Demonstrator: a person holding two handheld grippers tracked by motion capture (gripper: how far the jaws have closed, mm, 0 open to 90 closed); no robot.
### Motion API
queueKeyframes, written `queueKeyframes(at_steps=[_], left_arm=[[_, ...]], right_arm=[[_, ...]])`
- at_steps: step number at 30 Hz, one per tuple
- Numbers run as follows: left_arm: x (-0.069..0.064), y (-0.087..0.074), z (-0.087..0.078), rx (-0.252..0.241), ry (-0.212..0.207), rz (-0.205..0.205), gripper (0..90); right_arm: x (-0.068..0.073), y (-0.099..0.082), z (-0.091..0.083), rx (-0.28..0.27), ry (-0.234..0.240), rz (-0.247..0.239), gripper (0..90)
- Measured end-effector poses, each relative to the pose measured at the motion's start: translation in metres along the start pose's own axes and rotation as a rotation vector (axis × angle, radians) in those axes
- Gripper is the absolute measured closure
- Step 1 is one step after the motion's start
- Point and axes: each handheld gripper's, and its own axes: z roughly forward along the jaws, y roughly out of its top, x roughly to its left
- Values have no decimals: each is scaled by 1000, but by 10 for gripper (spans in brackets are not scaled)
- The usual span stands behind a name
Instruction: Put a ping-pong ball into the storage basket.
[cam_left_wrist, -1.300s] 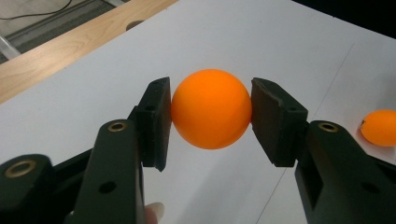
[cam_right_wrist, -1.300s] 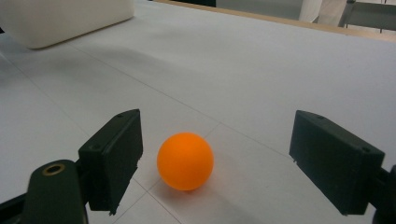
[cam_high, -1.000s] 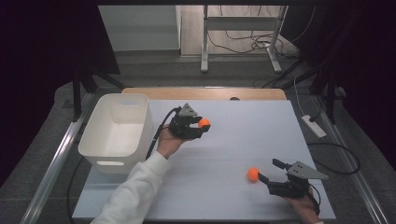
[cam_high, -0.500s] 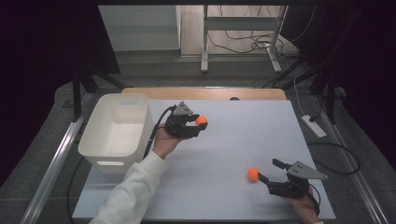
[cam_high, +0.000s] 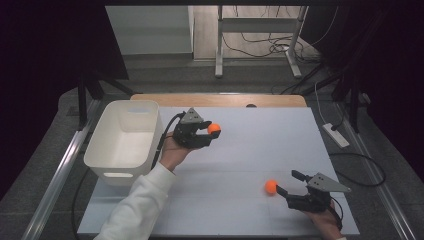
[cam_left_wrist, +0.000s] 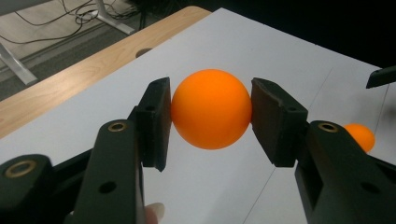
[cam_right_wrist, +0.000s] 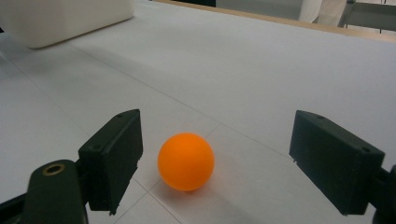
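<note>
The left hand-held gripper (cam_high: 204, 134) was raised over the white desk (cam_high: 260, 145), just to the right of the white bin (cam_high: 125, 137). Its two black jaws were closed on an orange ball (cam_high: 214, 128); in the left gripper view the pads (cam_left_wrist: 156, 122) pressed this ball (cam_left_wrist: 211, 108) from both sides, and the ball was clear of the desk surface.

A second orange ball (cam_high: 270, 186) lay on the desk near the front right part, well apart from the first one. The right hand-held gripper (cam_high: 289, 186) was low at the desk, with its jaws wide open. In the right gripper view the second ball (cam_right_wrist: 186, 161) rested on the desk between the two open jaws, nearer to the left jaw, and neither pad touched it. The bin stood at the left edge of the desk.
</note>
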Motion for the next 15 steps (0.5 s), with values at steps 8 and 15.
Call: queueKeyframes(at_steps=[8,15], left_arm=[[-1,4,-10,-18,0,3,505],[0,5,-18,-37,2,-3,505]], right_arm=[[0,0,0,-2,-2,2,177],[0,0,0,1,-2,2,177]])
